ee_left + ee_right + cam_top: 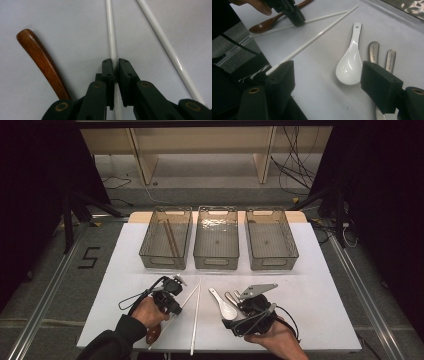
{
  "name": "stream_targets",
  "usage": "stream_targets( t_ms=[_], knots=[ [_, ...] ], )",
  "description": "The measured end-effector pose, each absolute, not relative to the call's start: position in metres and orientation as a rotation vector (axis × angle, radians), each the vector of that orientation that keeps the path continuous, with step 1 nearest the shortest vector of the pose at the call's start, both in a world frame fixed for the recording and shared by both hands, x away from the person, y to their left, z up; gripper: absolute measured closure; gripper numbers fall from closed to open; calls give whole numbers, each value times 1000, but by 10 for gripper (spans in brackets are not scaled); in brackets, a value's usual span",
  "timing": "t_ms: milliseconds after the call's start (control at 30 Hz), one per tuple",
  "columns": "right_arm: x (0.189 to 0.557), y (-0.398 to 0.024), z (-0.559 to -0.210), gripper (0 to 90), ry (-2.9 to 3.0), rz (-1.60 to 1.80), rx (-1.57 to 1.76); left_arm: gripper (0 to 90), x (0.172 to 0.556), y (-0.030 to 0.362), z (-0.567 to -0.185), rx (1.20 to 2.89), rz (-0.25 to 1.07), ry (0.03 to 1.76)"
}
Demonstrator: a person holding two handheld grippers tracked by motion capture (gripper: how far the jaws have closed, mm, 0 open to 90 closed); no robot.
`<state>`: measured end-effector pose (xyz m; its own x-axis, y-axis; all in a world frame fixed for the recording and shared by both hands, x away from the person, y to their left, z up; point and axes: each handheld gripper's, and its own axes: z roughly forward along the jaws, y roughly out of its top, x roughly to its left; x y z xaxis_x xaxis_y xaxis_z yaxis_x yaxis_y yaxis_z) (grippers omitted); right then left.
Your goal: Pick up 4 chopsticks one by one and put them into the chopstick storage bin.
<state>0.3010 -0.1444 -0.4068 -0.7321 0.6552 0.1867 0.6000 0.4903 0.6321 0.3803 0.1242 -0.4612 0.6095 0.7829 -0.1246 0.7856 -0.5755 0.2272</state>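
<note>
In the left gripper view, the left gripper [115,65] hides the stretch of white chopstick [111,37] pinched between its closed jaws, and the wooden spoon [41,63] to one side vanishes behind its body, the bowl unseen. The second chopstick [167,47] runs off both picture edges. In the right gripper view, the right gripper [327,82] covers the lower ends of two metal handles [374,51], so whether they are spoons or forks cannot be told.
</note>
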Motion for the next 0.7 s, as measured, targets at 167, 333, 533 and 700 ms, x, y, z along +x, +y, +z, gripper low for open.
stream_targets(
  t_ms=[167, 333, 533, 700],
  knots=[
    [301, -144, -407, 283, 2646, 1072, 1114, 840, 381, 125, -461, 2566, -28, 1295],
    [301, -144, -407, 283, 2646, 1073, 1114, 842, 382, 126, -461, 2552, -38, 1303],
    [301, -144, -407, 283, 2644, 1077, 1117, 844, 383, 128, -458, 2551, -20, 1286],
    [301, -144, -407, 283, 2645, 1078, 1116, 846, 384, 130, -452, 2507, -15, 1268]
  ],
)
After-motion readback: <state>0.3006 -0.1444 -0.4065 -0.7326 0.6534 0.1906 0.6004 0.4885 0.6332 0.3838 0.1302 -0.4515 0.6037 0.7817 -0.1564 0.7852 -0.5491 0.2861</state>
